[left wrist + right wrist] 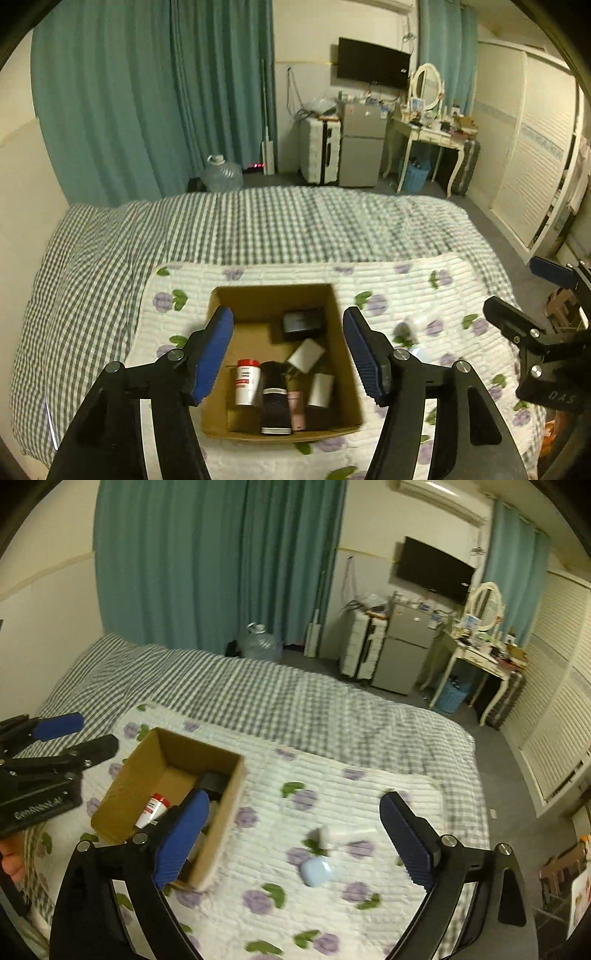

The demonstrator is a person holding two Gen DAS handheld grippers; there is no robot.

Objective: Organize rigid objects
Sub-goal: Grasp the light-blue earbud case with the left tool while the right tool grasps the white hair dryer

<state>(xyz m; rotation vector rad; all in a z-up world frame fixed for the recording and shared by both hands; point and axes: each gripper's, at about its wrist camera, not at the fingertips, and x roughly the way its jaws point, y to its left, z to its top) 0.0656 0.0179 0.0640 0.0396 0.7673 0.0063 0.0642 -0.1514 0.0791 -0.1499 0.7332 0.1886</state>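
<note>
**open cardboard box sits part-filled on floral quilt**

a brown cardboard box (275, 363) stands open-topped on a white quilted pad (258, 277) printed with purple flowers, nearer the pad's left edge than its right. inside the box lie a white bottle with a red cap (246, 382), a dark tube (274, 397), a pink tube (296, 406), a white cylinder (320, 389), a small white block (306, 355) and a black case (303, 320) toward the far wall. outside the box, toward the pad's right side, a pale blue rounded case (315, 872) rests on the quilt, and just beyond it lies a blurred white bottle (347, 835) on its side; the two are near each other, well apart from the box.

the left gripper (288, 354) hangs over the box with its blue-padded jaws spread wide, holding nothing. the right gripper (291, 842) hovers over the pad with its jaws likewise spread wide and empty, the blue case and white bottle showing between them.

the pad lies on a bed with a grey-and-white checked cover (221, 229). beyond the bed's far edge hang teal curtains (155, 103).
</note>
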